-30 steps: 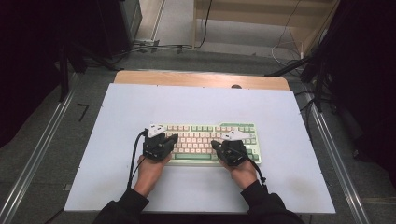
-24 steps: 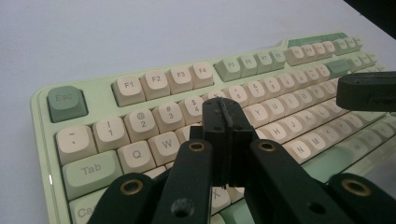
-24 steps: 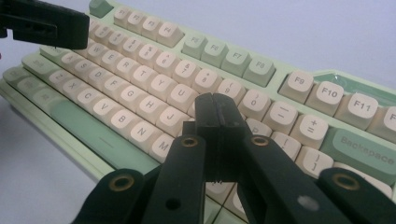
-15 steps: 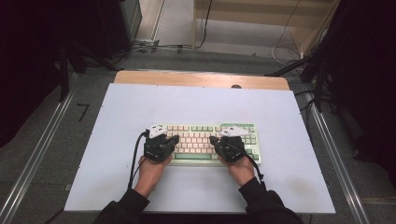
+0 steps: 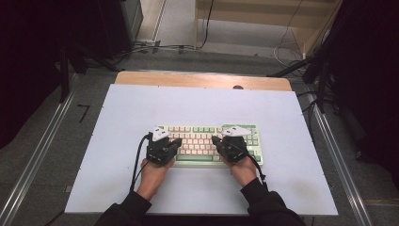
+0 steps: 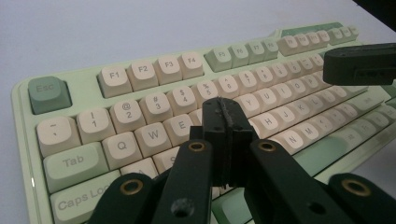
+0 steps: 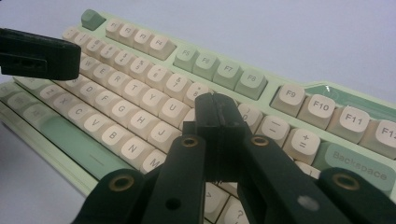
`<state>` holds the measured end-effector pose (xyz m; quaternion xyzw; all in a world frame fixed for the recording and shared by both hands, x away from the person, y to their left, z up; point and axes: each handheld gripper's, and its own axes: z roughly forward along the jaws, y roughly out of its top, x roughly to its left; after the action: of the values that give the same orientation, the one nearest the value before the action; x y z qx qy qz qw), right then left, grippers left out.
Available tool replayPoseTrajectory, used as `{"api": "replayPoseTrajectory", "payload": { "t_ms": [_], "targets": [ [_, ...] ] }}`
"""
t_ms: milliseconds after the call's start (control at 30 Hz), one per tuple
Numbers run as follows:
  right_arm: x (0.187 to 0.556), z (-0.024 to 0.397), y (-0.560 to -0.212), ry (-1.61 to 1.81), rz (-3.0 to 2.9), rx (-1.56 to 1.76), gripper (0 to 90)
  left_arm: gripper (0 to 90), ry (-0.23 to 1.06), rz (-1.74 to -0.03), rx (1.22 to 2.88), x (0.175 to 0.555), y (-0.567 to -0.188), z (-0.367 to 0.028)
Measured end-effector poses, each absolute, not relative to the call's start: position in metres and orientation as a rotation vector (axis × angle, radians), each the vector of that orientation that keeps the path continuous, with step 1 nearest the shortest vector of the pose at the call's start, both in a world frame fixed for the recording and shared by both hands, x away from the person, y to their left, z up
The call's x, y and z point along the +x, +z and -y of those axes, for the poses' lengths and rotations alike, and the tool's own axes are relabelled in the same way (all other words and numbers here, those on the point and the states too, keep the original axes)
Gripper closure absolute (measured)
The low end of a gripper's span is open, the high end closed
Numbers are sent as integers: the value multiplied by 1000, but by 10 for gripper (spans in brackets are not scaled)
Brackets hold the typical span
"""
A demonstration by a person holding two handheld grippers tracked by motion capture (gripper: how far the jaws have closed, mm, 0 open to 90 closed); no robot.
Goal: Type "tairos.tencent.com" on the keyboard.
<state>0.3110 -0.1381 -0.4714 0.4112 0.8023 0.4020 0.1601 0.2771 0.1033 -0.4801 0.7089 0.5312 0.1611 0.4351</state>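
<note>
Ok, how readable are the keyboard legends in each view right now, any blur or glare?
High view: even light, keyboard too small to read legends. Left gripper view: near keys sharp, far rows soft, left gripper dark in front. Right gripper view: mid rows sharp, nearest keys blurred behind the right gripper; no strong glare.

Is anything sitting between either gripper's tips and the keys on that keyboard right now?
Nothing visible does. The left gripper, jaws shut, hangs over the keyboard near its left letter keys; the right gripper, also shut, hangs over keys further right. The keys beneath both tips are bare.
</note>
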Motion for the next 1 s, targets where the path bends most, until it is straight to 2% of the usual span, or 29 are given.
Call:
{"api": "replayPoseTrajectory", "payload": {
  "t_ms": [1000],
  "targets": [
    [312, 137, -472, 1145, -2289, 1177, 873, 900, 389, -1319, 1831, 270, -491, -93]
  ]
}}
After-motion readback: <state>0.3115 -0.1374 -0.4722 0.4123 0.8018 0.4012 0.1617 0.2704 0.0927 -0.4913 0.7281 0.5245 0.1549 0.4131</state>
